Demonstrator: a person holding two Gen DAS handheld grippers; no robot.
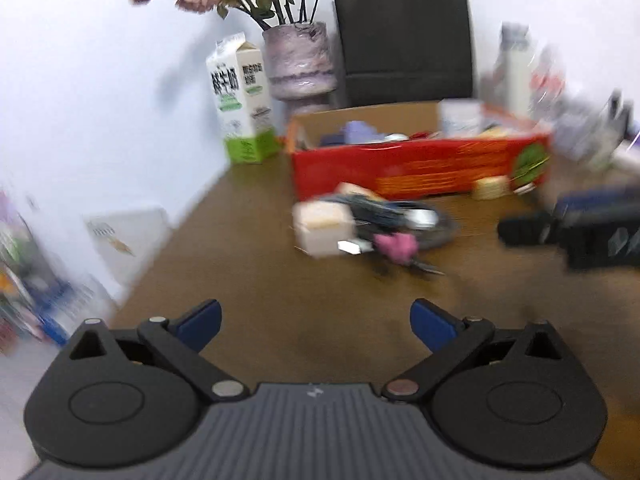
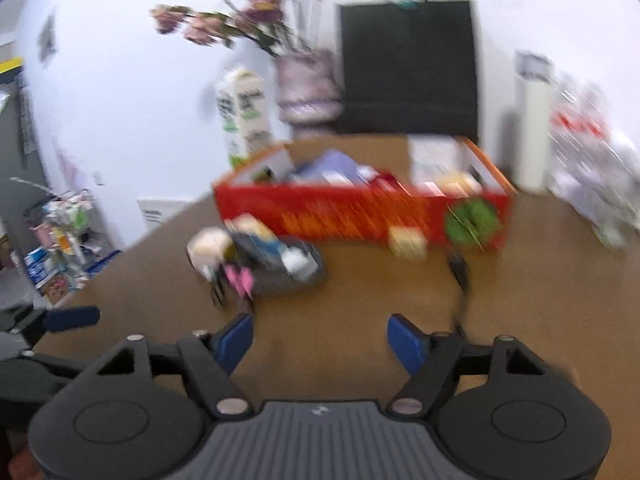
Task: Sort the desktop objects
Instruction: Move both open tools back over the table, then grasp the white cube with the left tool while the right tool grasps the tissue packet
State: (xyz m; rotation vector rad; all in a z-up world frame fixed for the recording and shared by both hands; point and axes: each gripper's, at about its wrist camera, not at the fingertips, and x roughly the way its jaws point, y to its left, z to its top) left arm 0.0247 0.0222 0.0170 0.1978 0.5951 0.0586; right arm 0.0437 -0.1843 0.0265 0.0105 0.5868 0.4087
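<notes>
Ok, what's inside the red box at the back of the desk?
The red box is open-topped and already holds several things: a purple item, a white carton and some packets. Blur hides what they are, and its front wall covers whatever lies lower.

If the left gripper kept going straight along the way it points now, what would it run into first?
Probably bare table first, since the open, empty left gripper tilts downward. Further along that line lies the clutter pile: a pale box and the pink-handled scissors. Blur makes depth uncertain.
</notes>
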